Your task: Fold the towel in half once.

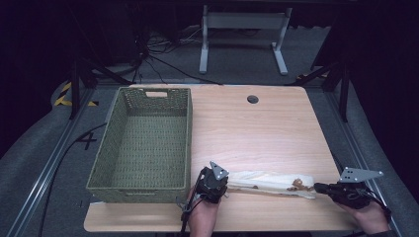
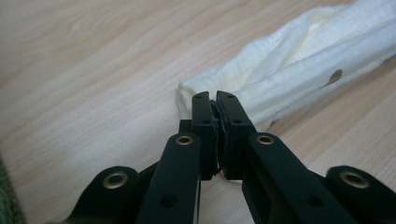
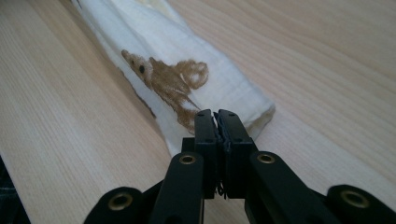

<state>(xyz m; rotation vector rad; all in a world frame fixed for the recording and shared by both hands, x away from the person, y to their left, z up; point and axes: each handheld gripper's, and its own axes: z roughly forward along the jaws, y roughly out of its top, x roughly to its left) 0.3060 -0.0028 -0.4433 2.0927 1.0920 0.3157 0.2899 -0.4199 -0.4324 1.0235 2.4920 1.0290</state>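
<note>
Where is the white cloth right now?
In the high view the folded cloth lies near the table's front edge, right of the green basket, stretched between the left tool and right tool.

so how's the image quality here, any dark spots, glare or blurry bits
High view: table evenly lit, the room behind nearly black, fine detail soft, no glare. Left gripper view: the black left claw is sharp, the cream cloth softens toward the far end. Right gripper view: the bear print is fairly crisp, the bottom left corner dark.
</note>
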